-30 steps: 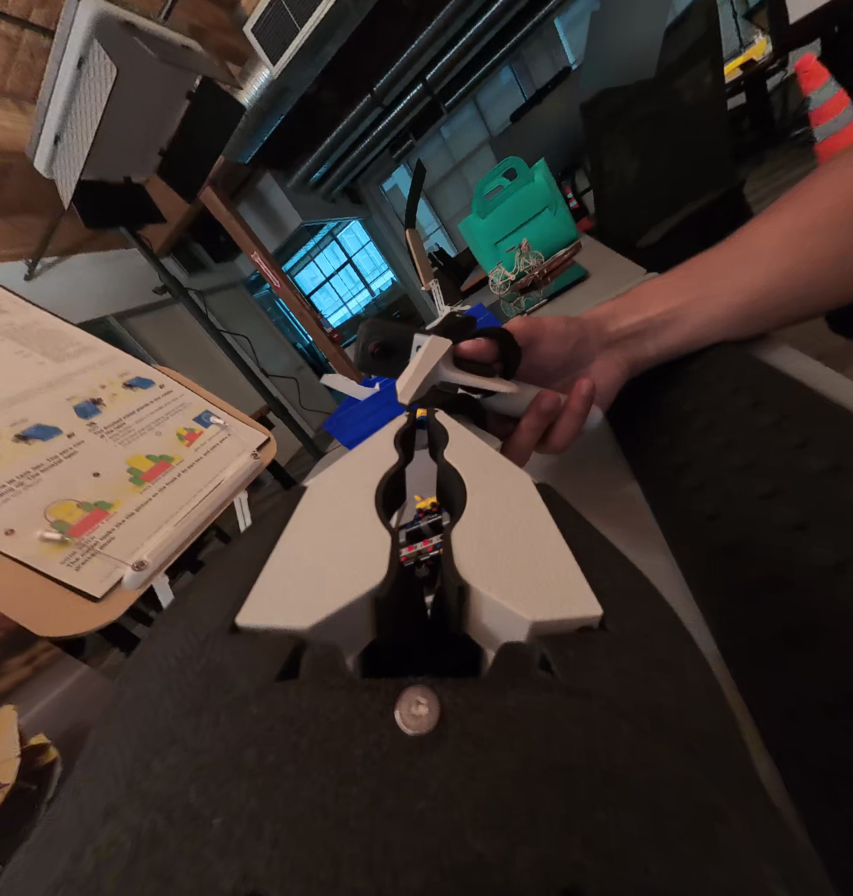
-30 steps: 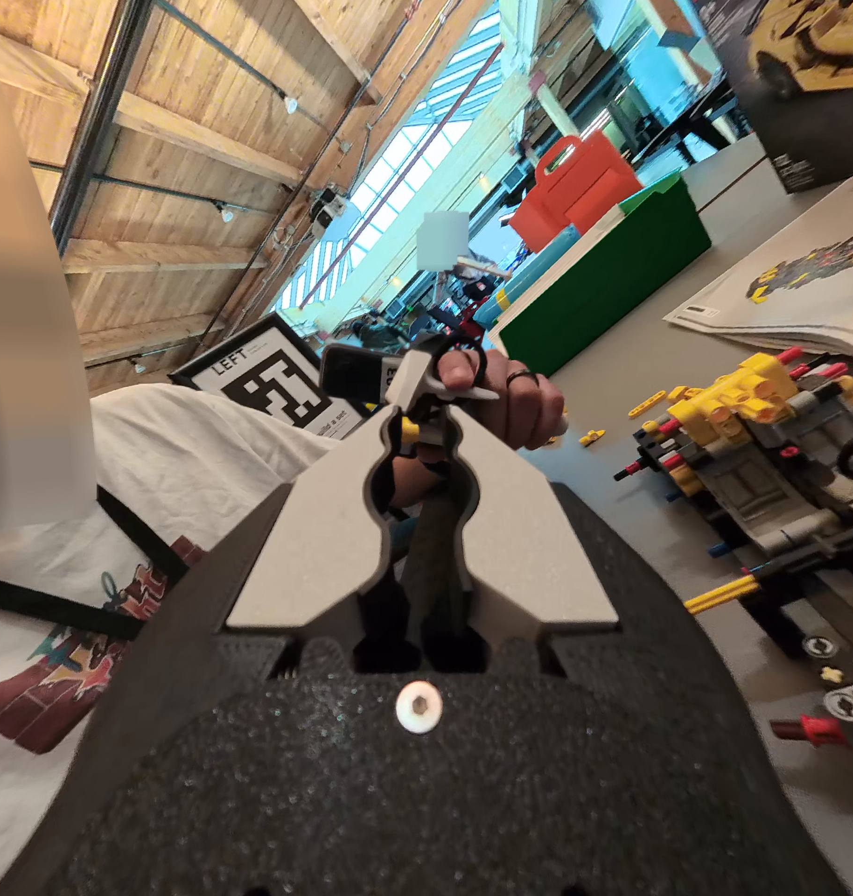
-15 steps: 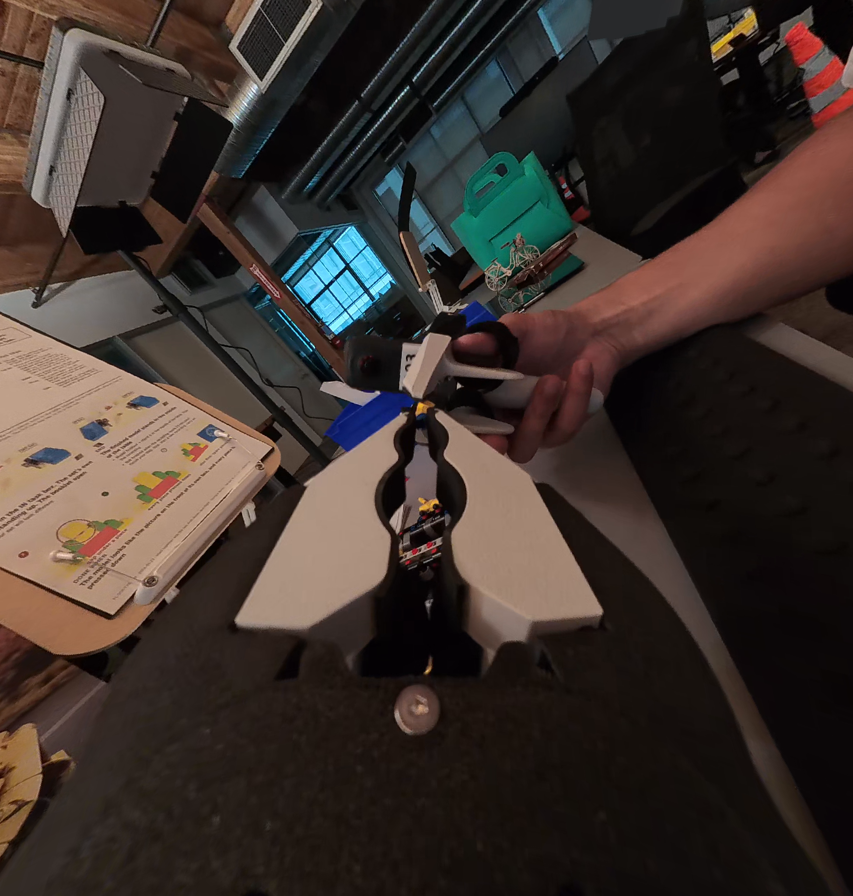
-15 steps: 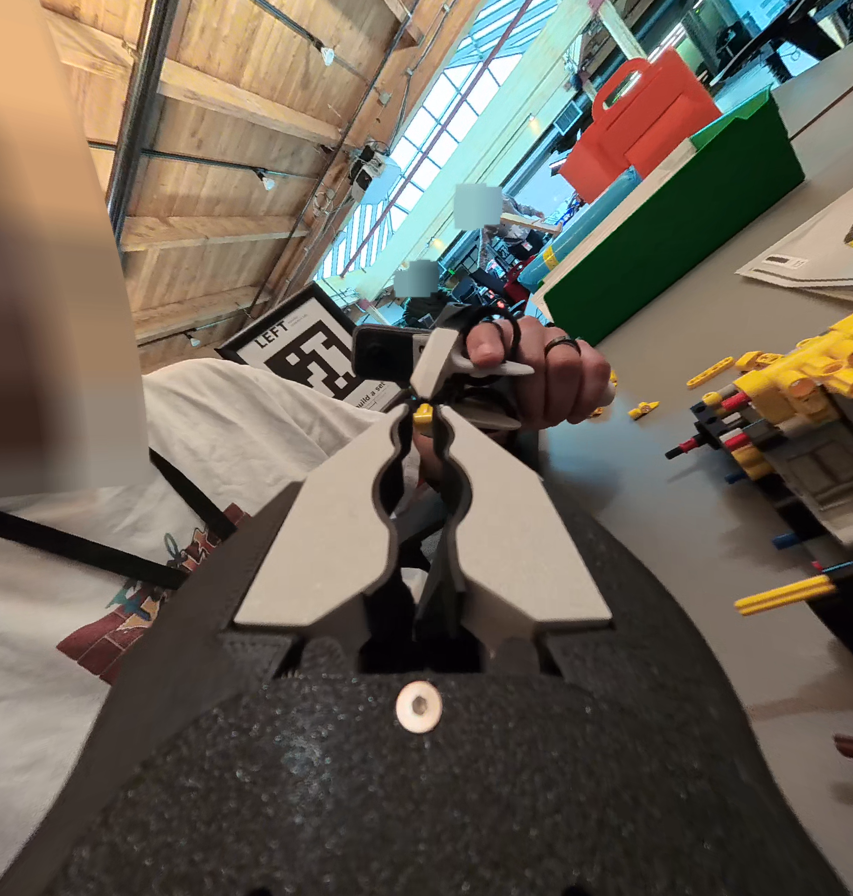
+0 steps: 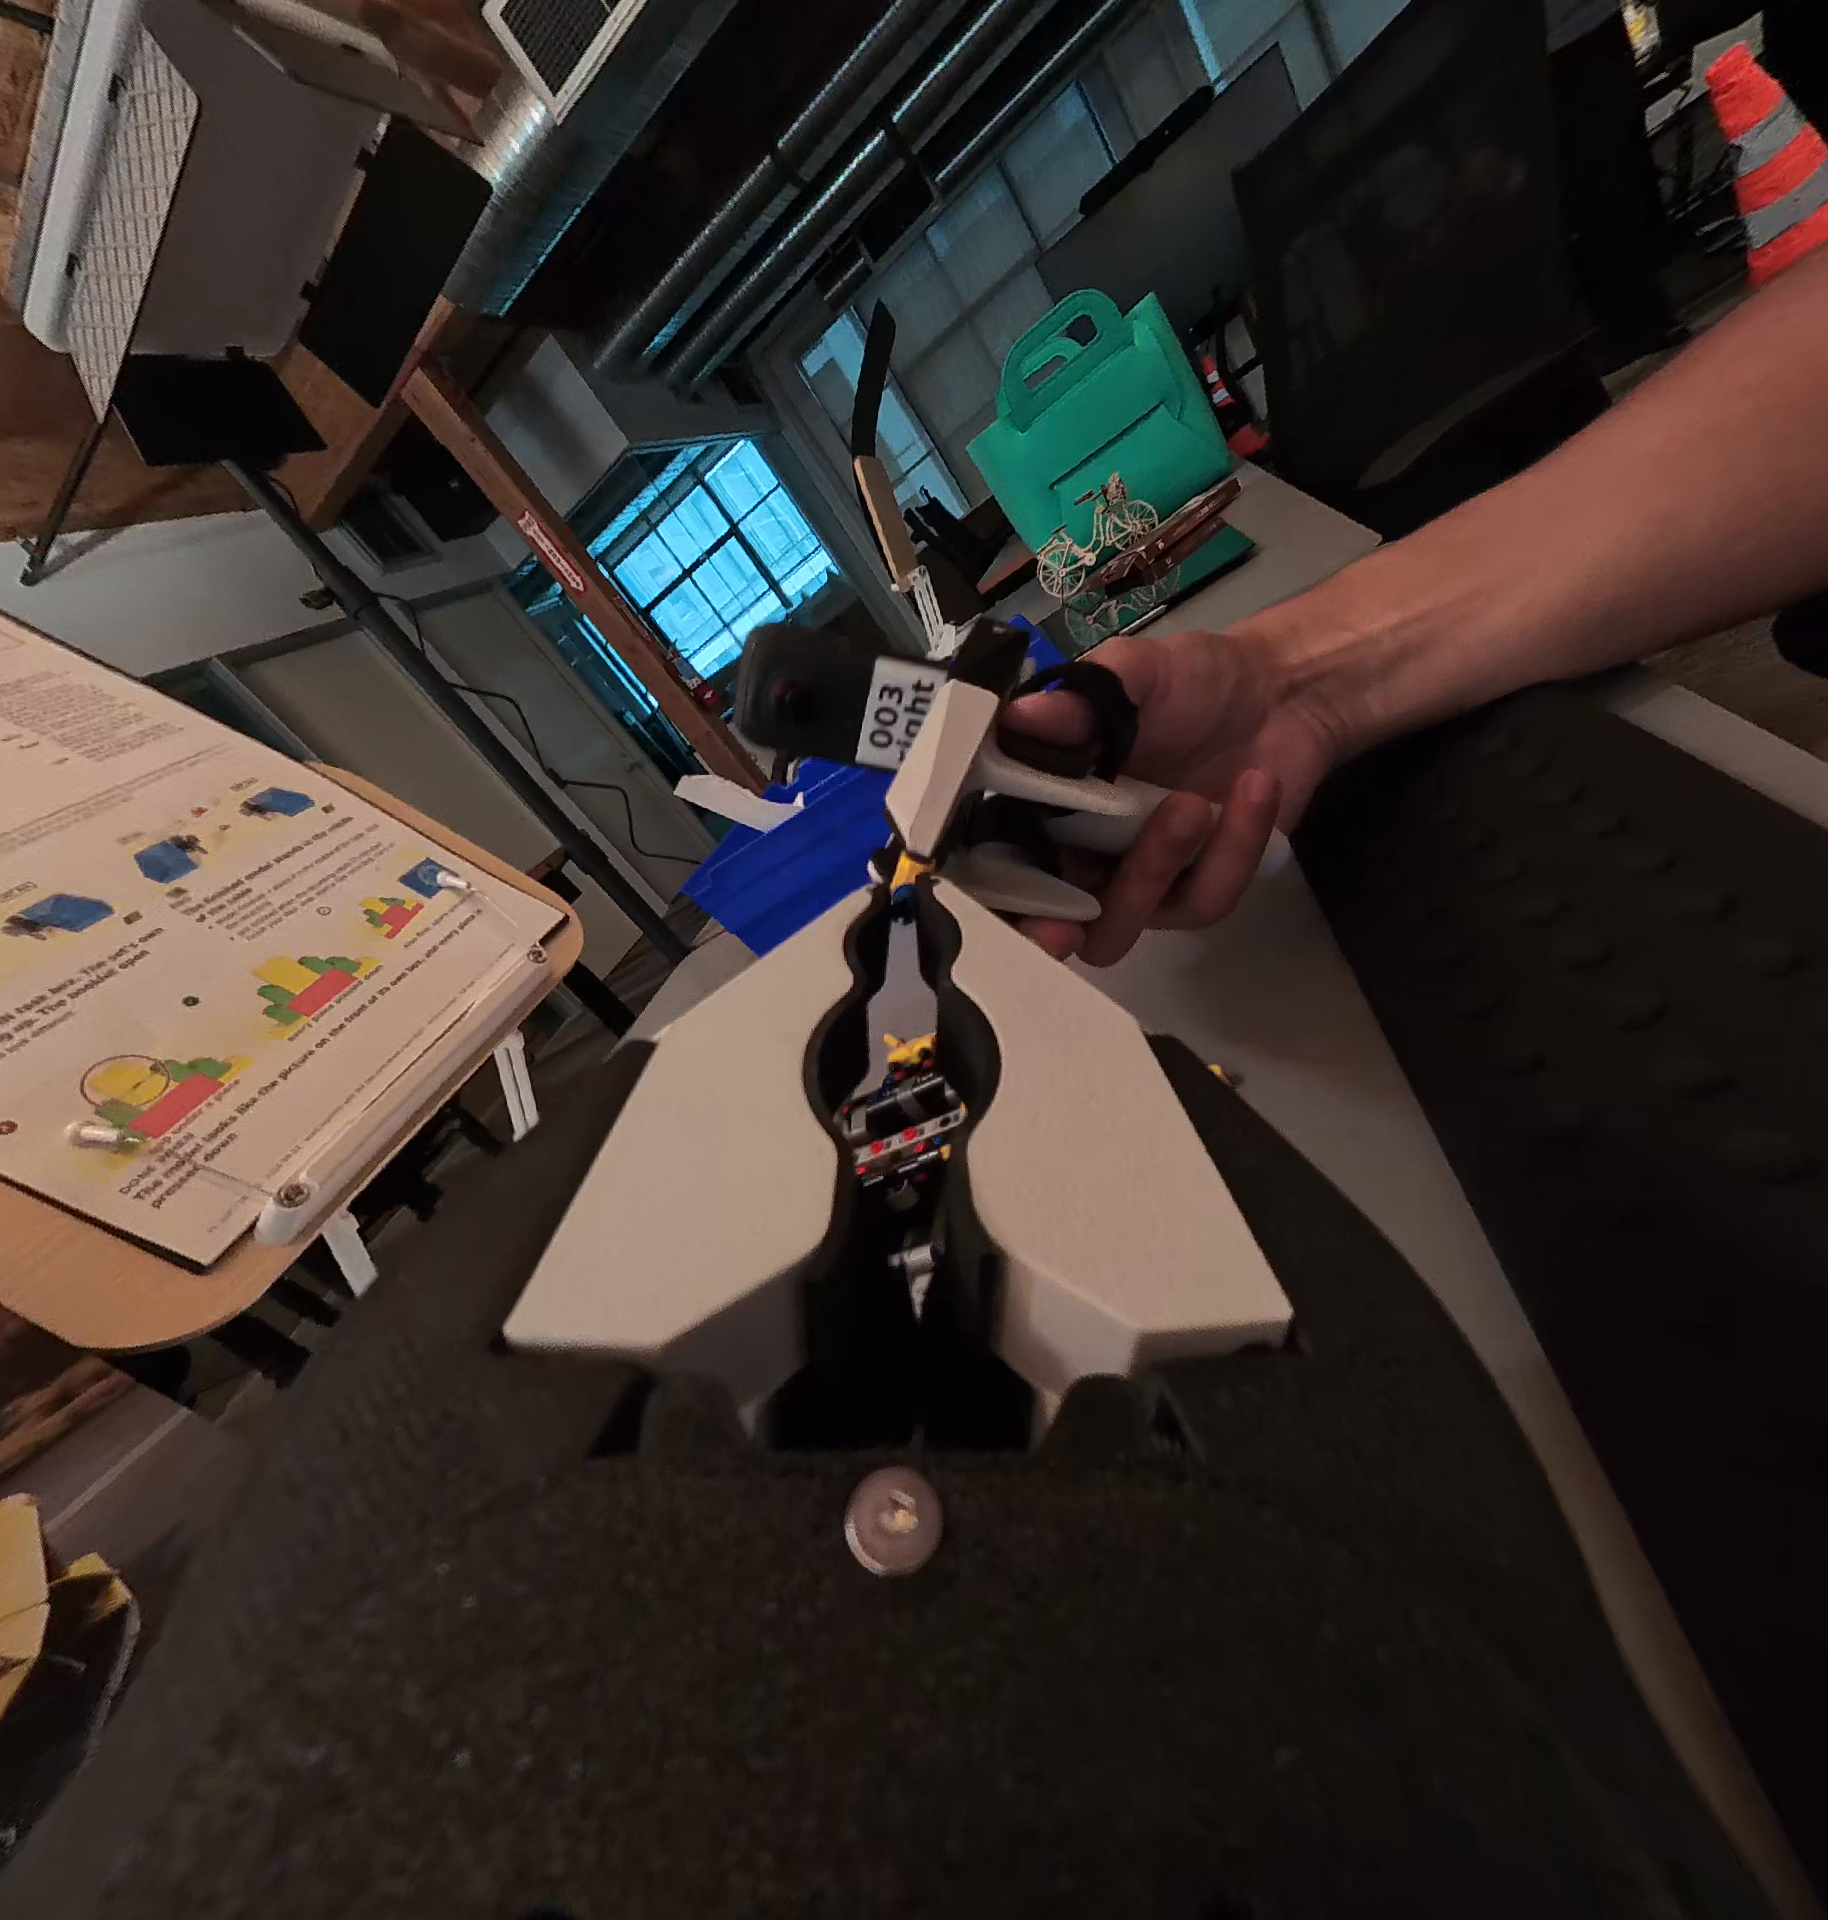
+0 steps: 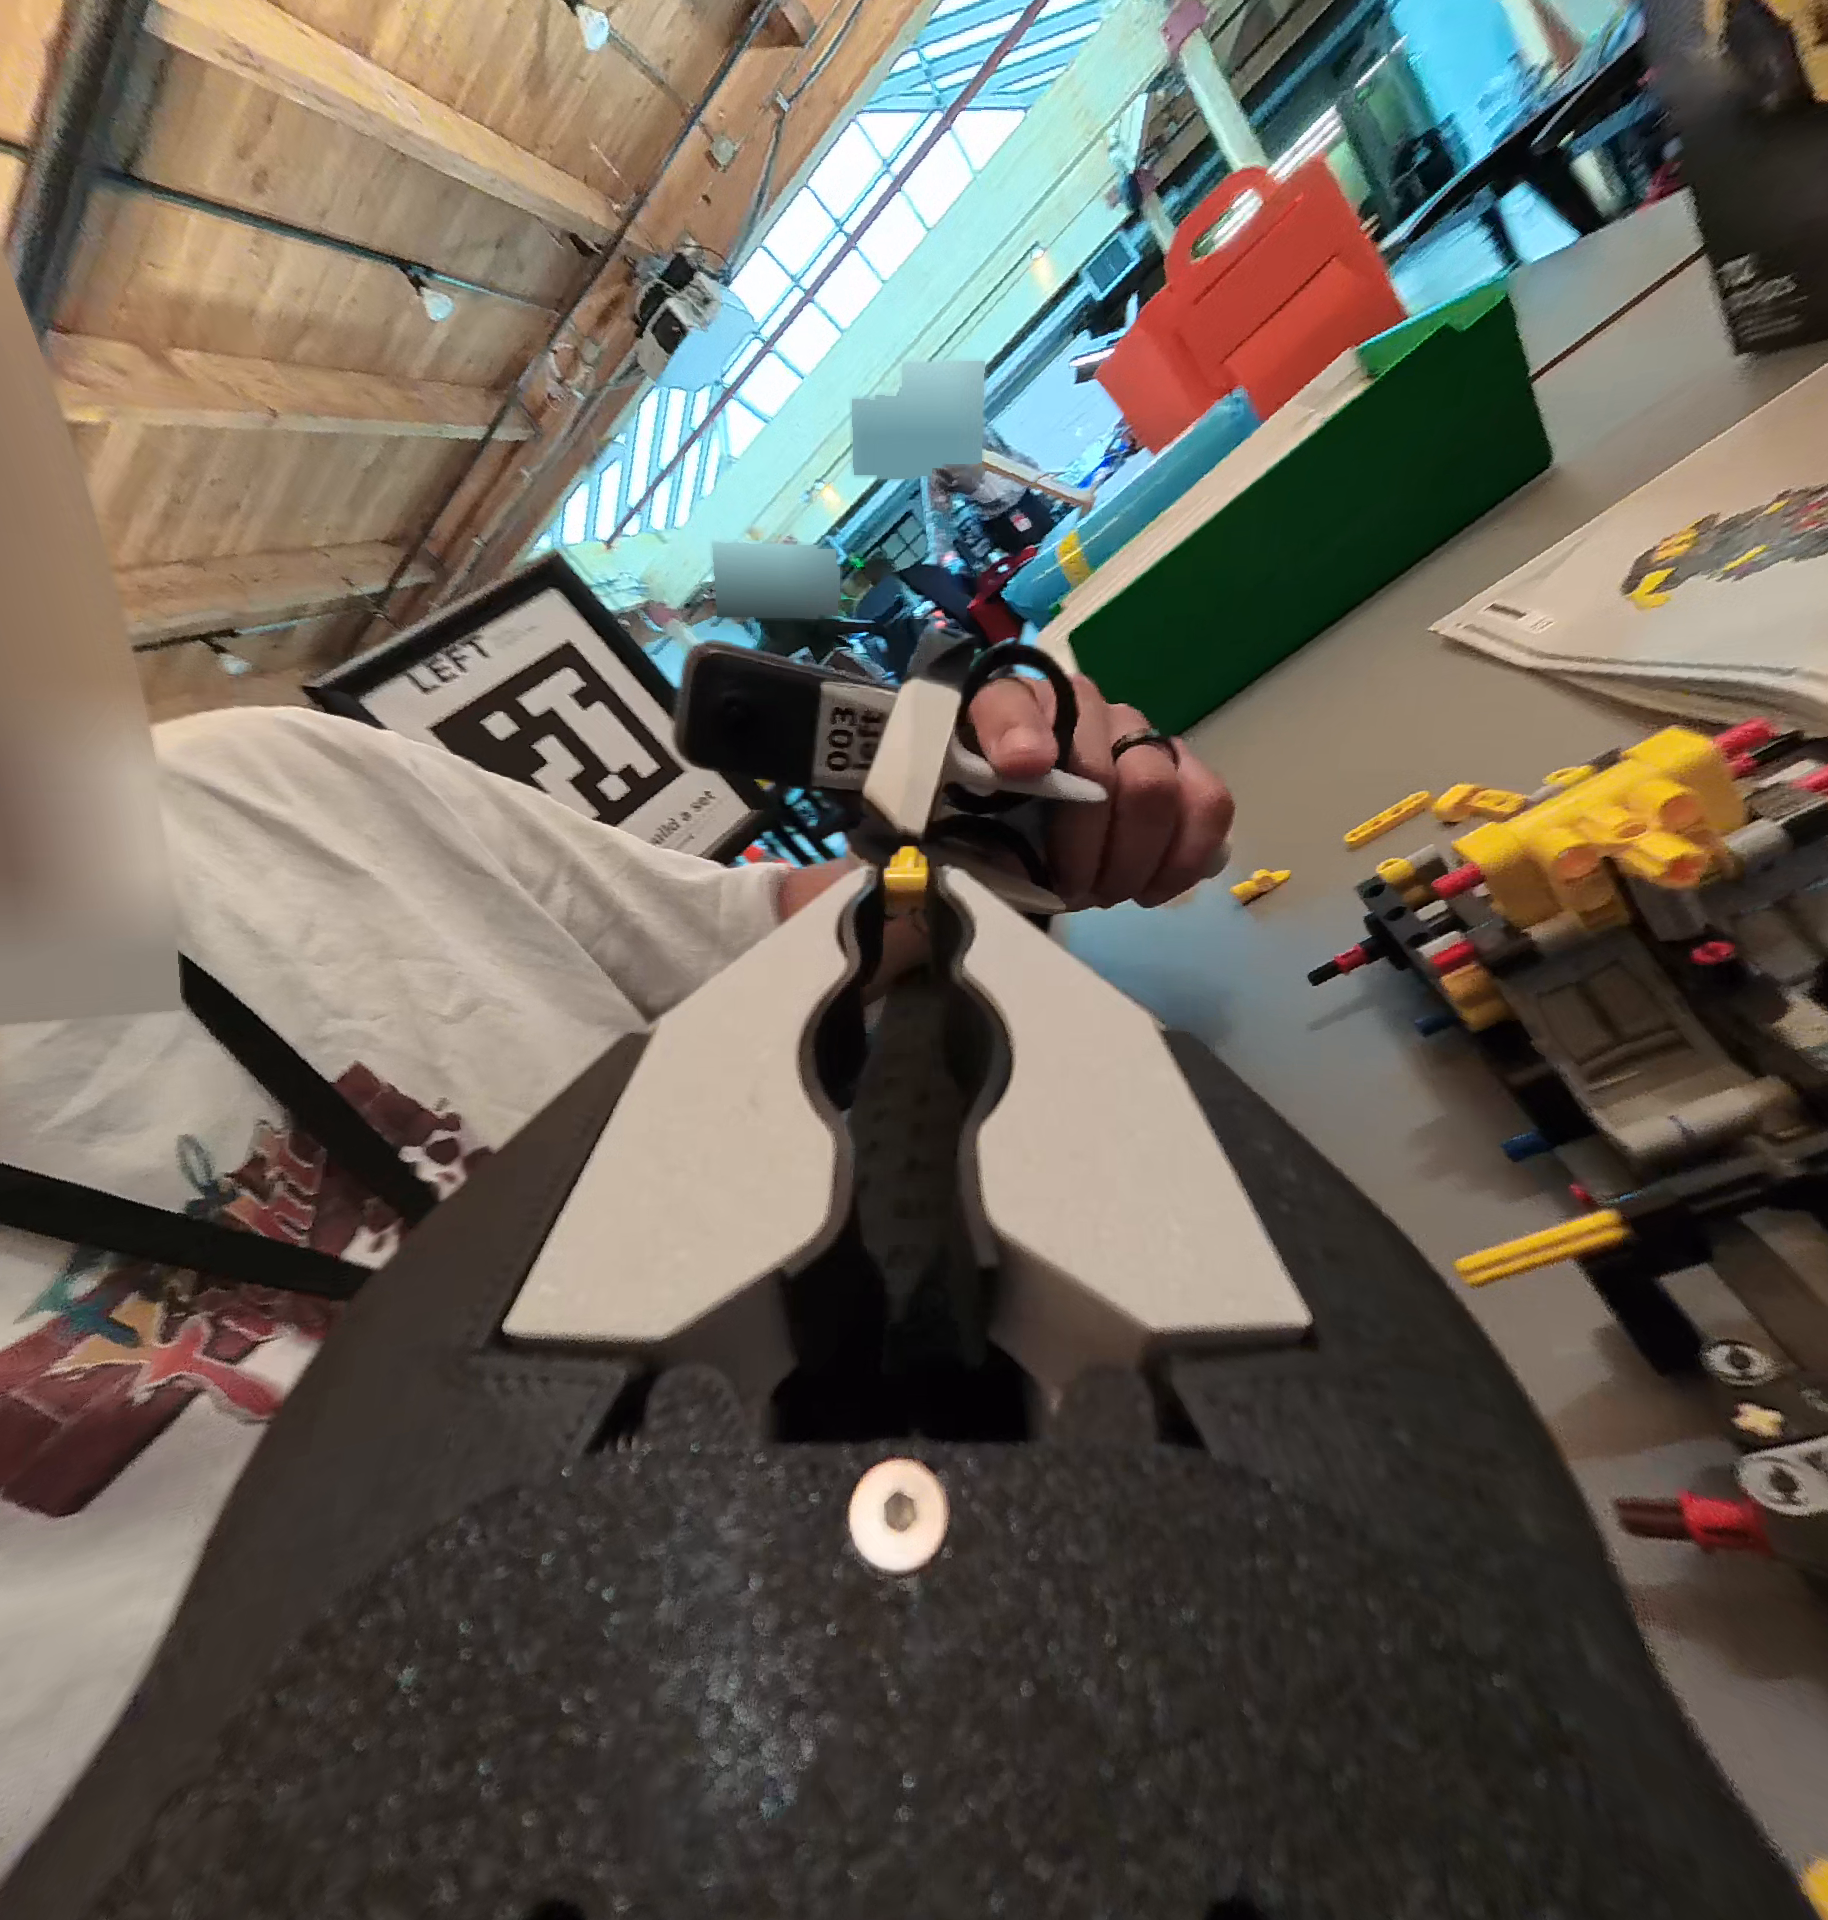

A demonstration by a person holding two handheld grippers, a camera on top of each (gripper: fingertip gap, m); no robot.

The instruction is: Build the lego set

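The two grippers meet tip to tip above the table. My left gripper (image 5: 902,883) is shut on a small yellow and blue lego piece (image 5: 904,864). The right gripper's white fingers (image 5: 941,769) press on it from beyond, held by a hand. In the right wrist view my right gripper (image 6: 905,883) is shut on the same small yellow piece (image 6: 904,871), and the left gripper's fingers (image 6: 915,764) touch it from the far side. The partly built yellow, grey and black lego model (image 6: 1616,935) stands on the table at right. It also shows through the left gripper's gap (image 5: 902,1122).
Loose yellow pieces (image 6: 1388,816), a yellow axle (image 6: 1544,1242) and a red pin (image 6: 1699,1527) lie around the model. A booklet (image 6: 1720,582), green box (image 6: 1305,540) and orange bag (image 6: 1253,301) stand behind. An instruction board (image 5: 214,987) stands left; a blue bin (image 5: 785,862) lies beyond. Only a small space, under 4 cm, lies between the two pairs of fingers. My right gripper's tips are some 11 centimeters from the yellow axle (image 6: 1544,1242).
Both grippers have stayed tip to tip and tilted slightly. The yellow piece, earlier beside the right gripper's left finger, now sits centred between its tips.
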